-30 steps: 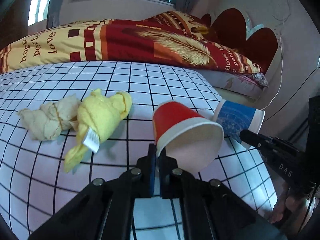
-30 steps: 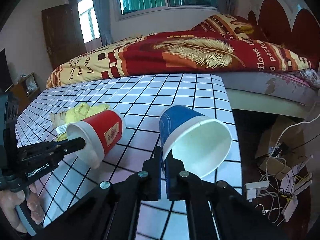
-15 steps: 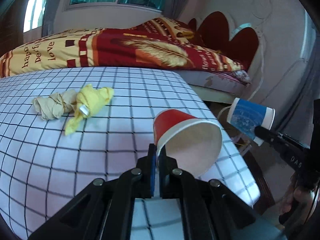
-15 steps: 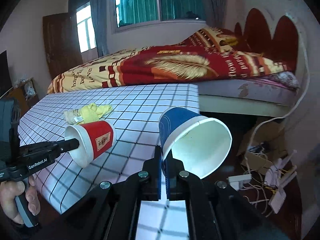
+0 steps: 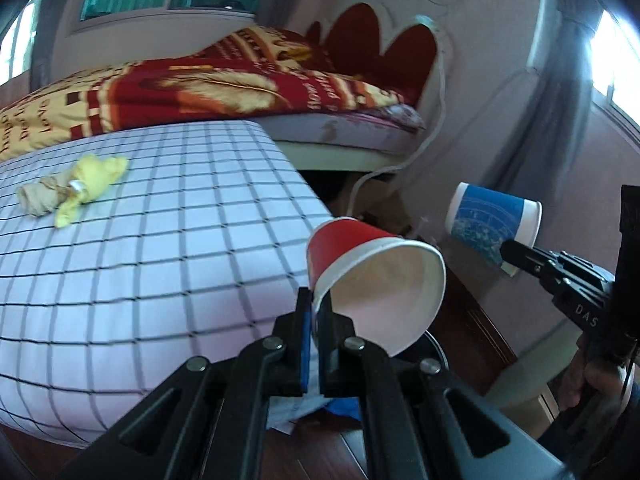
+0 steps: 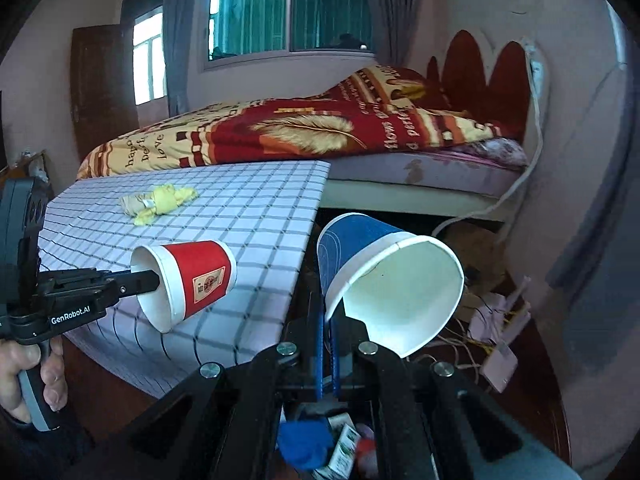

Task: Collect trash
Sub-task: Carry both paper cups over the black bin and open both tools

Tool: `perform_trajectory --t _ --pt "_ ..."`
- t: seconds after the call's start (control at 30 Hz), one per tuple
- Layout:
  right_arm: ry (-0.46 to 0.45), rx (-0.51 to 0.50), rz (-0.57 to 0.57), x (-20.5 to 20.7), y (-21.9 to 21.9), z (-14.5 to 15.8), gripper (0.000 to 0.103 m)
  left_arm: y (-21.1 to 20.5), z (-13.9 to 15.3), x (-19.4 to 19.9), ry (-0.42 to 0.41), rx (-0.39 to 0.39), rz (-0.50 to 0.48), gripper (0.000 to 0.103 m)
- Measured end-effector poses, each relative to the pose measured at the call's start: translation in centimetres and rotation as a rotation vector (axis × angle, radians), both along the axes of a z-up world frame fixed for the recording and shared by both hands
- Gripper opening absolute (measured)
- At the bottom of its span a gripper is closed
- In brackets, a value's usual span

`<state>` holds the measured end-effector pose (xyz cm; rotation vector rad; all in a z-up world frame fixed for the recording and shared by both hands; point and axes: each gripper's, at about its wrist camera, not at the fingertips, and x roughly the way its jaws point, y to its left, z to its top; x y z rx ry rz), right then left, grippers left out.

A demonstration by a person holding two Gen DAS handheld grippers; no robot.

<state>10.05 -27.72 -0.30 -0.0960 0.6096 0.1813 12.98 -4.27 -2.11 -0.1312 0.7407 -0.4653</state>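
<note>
Two paper cups are held up in the air, one in each gripper. The left gripper (image 5: pixel 313 312) has its fingers squeezed tight on the rim of the red cup (image 5: pixel 372 276), which tips on its side with its open mouth toward the camera. The right gripper (image 6: pixel 327 316) has its fingers pinched on the rim of the blue cup (image 6: pixel 384 276) the same way. Both cups hang past the edge of the tabletop (image 6: pixel 248 216), which wears a white cloth with dark squares. In the right wrist view the red cup sits at about nine o'clock from the blue cup. A yellow rag (image 5: pixel 96 180) and a tan rag (image 5: pixel 40 198) lie touching on the tabletop, far from the cups. Below the blue cup, at six o'clock, some trash (image 6: pixel 320 448) lies low down. A bed (image 6: pixel 304 132) with a red and yellow blanket stands behind the tabletop.
</note>
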Motion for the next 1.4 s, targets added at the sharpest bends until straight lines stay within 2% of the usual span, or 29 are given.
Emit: perform_trajectory --t 0.13,0.33,0.6,1.03,1.2,1.4 --pt "0.025 0.005 -0.047 -1.8 -2.5 -1.2 0.003 -2.4 -0.3 -1.0 0.009 -0.004 -0.044 0.003" --pt "0.041 -0.002 -0.096 -3.8 -5.2 -2.8 0.003 -5.7 -1.1 -2.1 0.012 0.033 -0.097 0.003" --pt "0.081 0.012 -0.148 -5.1 -7.8 -5.5 0.003 -8.7 -2.5 -3.9 0.001 0.078 -0.106 0.003" --pt "0.174 0.027 -0.136 -4.5 -9.0 -9.0 0.003 -11.2 -5.9 -6.2 0.036 0.138 -0.118 0.003" --pt "0.230 0.011 -0.119 -3.8 -8.8 -11.3 0.003 -11.6 -7.9 -6.1 0.070 0.142 -0.098 0.003" --pt "0.270 0.015 -0.108 -3.2 -8.8 -12.6 0.003 -12.2 -10.1 -5.7 0.108 0.157 -0.093 0.003"
